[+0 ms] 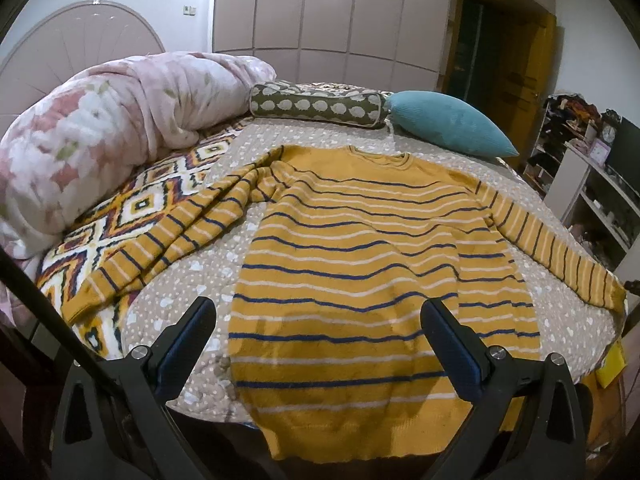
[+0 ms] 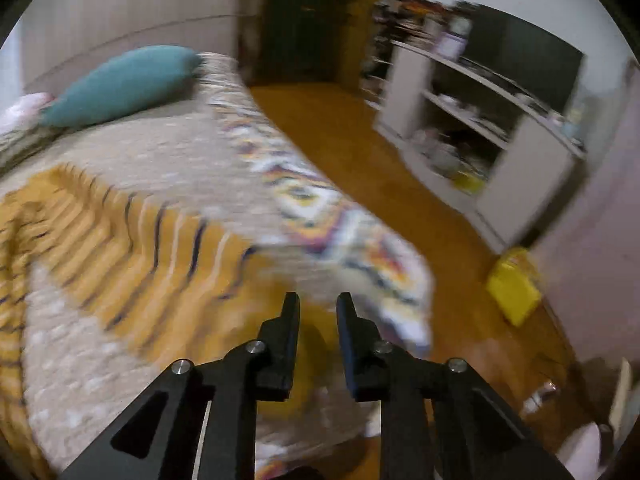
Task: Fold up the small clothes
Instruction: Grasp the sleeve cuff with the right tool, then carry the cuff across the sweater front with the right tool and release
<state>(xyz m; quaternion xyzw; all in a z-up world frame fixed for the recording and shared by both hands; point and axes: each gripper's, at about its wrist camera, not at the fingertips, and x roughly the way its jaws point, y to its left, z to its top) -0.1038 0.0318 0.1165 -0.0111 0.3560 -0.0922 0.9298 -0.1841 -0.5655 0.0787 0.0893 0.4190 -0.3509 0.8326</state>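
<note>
A yellow sweater with blue and white stripes lies flat on the bed, neck away from me, both sleeves spread out to the sides. My left gripper is open wide and empty, hovering above the sweater's hem. In the blurred right wrist view, the sweater's right sleeve lies across the bed. My right gripper sits over the sleeve's cuff end near the bed's corner, its jaws a narrow gap apart with nothing clearly held.
A pink floral duvet, a patterned bolster and a teal pillow lie at the head of the bed. A diamond-patterned blanket lies at the left. White shelves and a yellow box stand on the floor at the right.
</note>
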